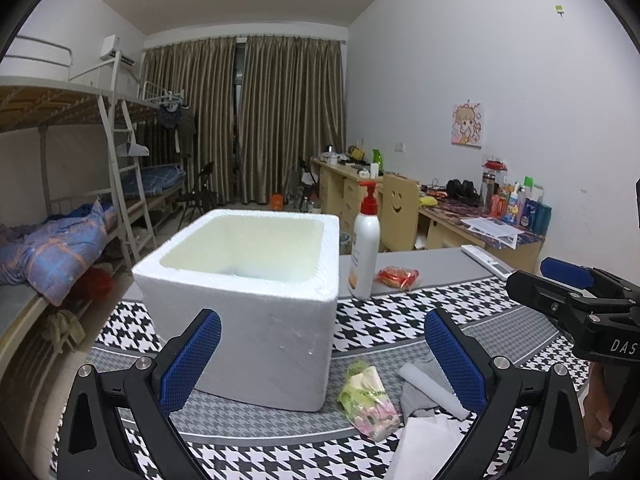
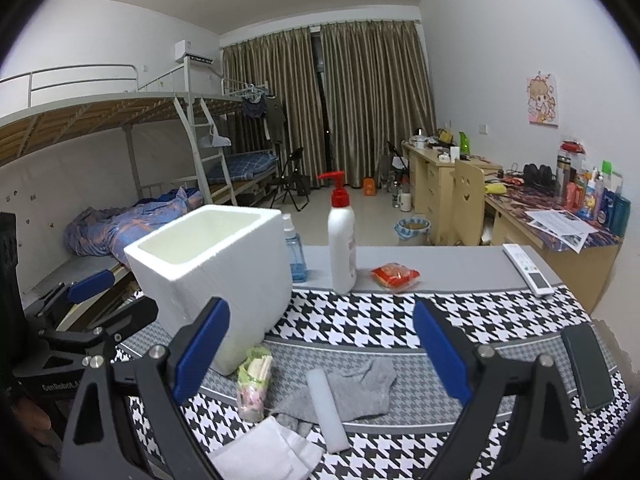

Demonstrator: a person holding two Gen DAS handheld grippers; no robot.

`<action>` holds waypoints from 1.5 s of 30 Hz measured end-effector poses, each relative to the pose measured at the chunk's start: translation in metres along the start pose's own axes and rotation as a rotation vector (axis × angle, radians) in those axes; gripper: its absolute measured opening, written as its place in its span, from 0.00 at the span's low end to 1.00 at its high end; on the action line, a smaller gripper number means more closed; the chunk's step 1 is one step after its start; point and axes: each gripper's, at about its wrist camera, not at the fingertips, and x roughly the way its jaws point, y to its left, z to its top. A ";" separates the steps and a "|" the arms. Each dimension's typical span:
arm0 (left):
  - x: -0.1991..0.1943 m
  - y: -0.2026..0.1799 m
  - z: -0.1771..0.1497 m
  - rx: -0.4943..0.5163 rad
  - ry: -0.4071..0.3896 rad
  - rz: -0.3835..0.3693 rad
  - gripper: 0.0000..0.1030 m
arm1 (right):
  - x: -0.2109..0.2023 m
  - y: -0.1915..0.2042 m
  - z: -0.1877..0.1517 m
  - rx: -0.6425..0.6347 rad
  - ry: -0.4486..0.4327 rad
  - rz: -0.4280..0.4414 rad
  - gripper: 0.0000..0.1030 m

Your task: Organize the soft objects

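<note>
Both claws, left gripper (image 1: 322, 354) and right gripper (image 2: 322, 350), hang released and empty near the foam box (image 2: 208, 276); a careless reach for the grey sock (image 2: 360, 386) beside it could drag the foam stick (image 2: 326, 410) along.

A white pump bottle (image 2: 342, 240) with a red top stands upright on the grey far strip of the table (image 2: 440, 264), with a red snack packet (image 2: 395, 275) lying just to its right. A blue spray bottle (image 2: 295, 252) stands to the left of the pump bottle. A white remote (image 2: 527, 269) lies at the far right edge, and a dark phone (image 2: 587, 366) lies nearer on the right (screen blank). Beyond the table are bunk beds (image 2: 120, 148) on the left, brown curtains (image 2: 360, 96) at the far wall and cluttered wooden desks (image 2: 552, 232) along the right wall.
</note>
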 end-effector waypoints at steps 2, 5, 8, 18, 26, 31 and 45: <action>0.002 -0.001 -0.002 -0.005 0.010 -0.003 0.99 | 0.000 -0.001 -0.002 -0.001 0.003 -0.002 0.92; 0.006 -0.004 -0.004 -0.008 0.023 -0.012 0.99 | -0.001 -0.001 -0.004 -0.004 0.005 -0.005 0.92; 0.010 -0.007 -0.008 0.001 0.034 -0.016 0.99 | 0.000 -0.003 -0.007 -0.007 0.012 -0.008 0.92; 0.020 -0.014 -0.020 0.003 0.074 -0.021 0.99 | 0.001 -0.009 -0.017 -0.009 0.032 -0.029 0.92; 0.031 -0.022 -0.031 0.012 0.115 -0.024 0.99 | 0.008 -0.018 -0.028 0.012 0.069 -0.032 0.92; 0.038 -0.024 -0.037 0.010 0.137 -0.019 0.99 | 0.011 -0.021 -0.035 0.016 0.092 -0.034 0.92; 0.063 -0.029 -0.055 -0.006 0.236 0.003 0.99 | 0.025 -0.033 -0.054 0.044 0.161 -0.031 0.92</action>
